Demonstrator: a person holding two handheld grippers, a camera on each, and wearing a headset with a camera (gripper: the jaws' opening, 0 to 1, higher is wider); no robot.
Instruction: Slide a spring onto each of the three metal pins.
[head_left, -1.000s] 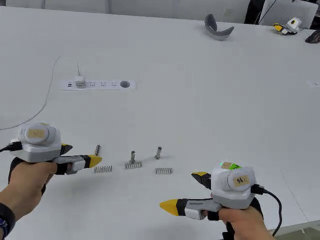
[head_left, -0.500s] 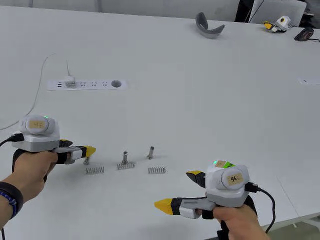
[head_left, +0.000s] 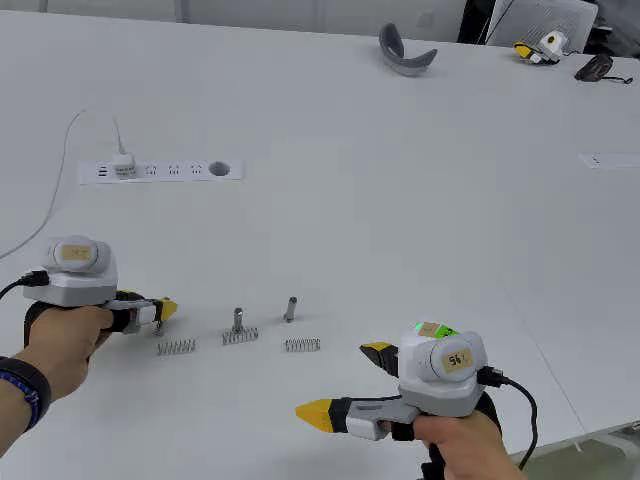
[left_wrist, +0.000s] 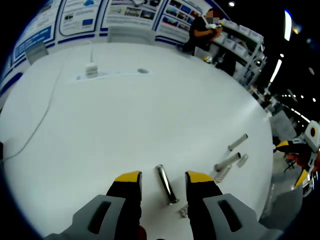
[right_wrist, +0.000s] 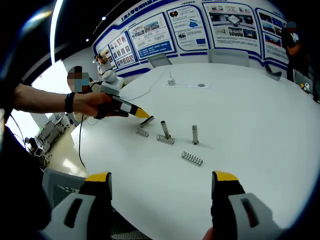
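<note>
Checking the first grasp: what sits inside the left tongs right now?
A silver metal pin sits between the open left tongs, with a gap on each side. A small coil spring lies by its base, partly covered by one jaw.

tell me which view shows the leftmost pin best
Left gripper view: the leftmost pin sits close up between the open jaws. The right gripper view shows it small, by the left gripper's tip; in the head view that gripper mostly hides it.
</note>
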